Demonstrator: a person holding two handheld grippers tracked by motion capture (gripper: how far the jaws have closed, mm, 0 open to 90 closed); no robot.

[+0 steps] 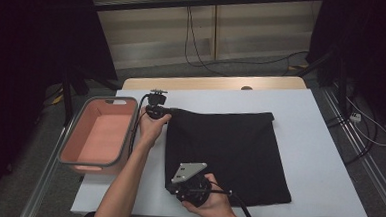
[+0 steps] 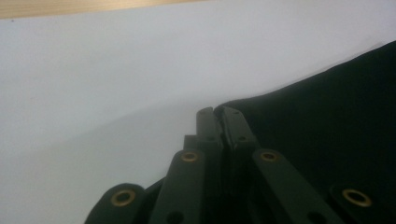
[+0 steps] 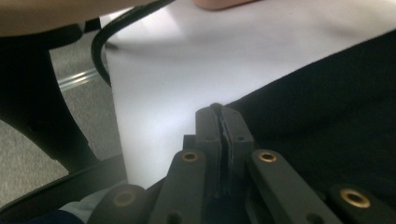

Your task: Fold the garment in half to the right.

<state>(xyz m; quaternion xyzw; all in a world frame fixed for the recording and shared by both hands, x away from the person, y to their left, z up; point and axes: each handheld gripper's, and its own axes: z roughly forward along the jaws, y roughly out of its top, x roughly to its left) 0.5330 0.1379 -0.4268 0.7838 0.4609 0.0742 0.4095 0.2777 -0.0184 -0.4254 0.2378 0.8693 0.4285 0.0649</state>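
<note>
Your left gripper (image 2: 218, 112) pinches black cloth (image 1: 229, 150) far corner; right gripper (image 3: 218, 109) pinches near corner. Both closed tight, ready for folding.

— That black cloth (image 1: 228, 155) looks like soft, matt fabric.
— Yes, and the table (image 1: 323, 165) under it is smooth, pale and matt, with a bare wood strip (image 1: 212, 83) at the far edge.

arms: bare forearms, no sleeves, nothing on the wrists | left hand-held gripper (image 2: 218, 112): black flat jaw links, brass-ringed pivot holes, black cable | right hand-held gripper (image 3: 219, 108): same black jaws and brass rings, grey three-cornered top plate with small holes, black cable
</note>
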